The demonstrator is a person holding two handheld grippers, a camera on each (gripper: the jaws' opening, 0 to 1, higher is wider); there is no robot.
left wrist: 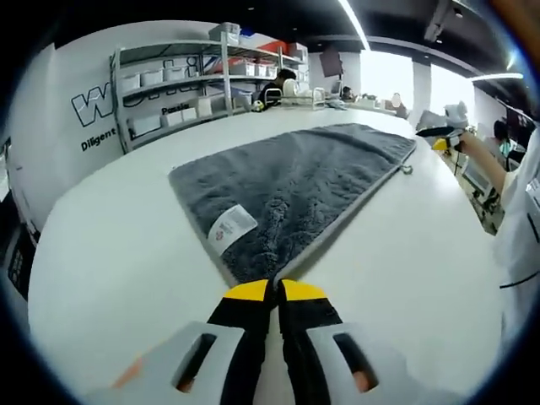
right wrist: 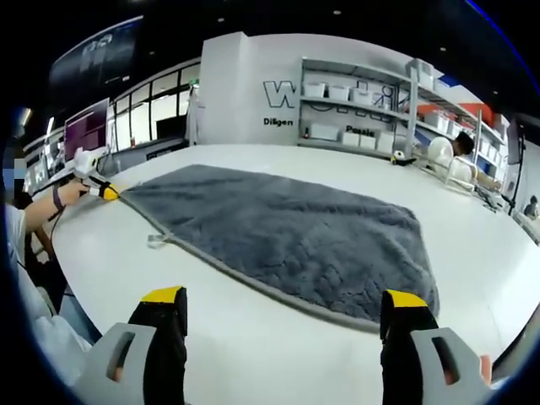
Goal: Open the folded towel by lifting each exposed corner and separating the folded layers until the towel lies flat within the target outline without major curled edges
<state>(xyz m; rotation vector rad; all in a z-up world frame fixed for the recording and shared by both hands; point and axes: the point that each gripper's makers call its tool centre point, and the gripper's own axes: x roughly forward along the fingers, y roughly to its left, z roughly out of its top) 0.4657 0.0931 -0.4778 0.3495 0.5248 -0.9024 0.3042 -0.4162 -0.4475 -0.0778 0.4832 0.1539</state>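
Two grippers work the grey towel (left wrist: 295, 190), which lies spread on the white table (left wrist: 110, 253). In the left gripper view our left gripper (left wrist: 275, 292) has its yellow-tipped jaws closed together on the towel's near corner, right beside the white care label (left wrist: 229, 228). In the right gripper view our right gripper (right wrist: 284, 305) hangs with its jaws wide apart and nothing between them, just short of the towel's hemmed edge (right wrist: 253, 283).

For this step we judge that the pinched corner should be drawn low and outward, so the pile does not curl back under. The free gripper can then take the near hem and pull against it to take out the slack. We cannot make out any target outline on the table, so the final placement has to be judged by eye.

Further along the hem, a small hanging loop (right wrist: 159, 240) lies on the table. Beyond it stands a monitor (right wrist: 86, 128). Far back, shelves (right wrist: 363, 110) with white bins line the wall, and a seated person (right wrist: 462, 145) works at the table's far end; none of this reaches the towel.
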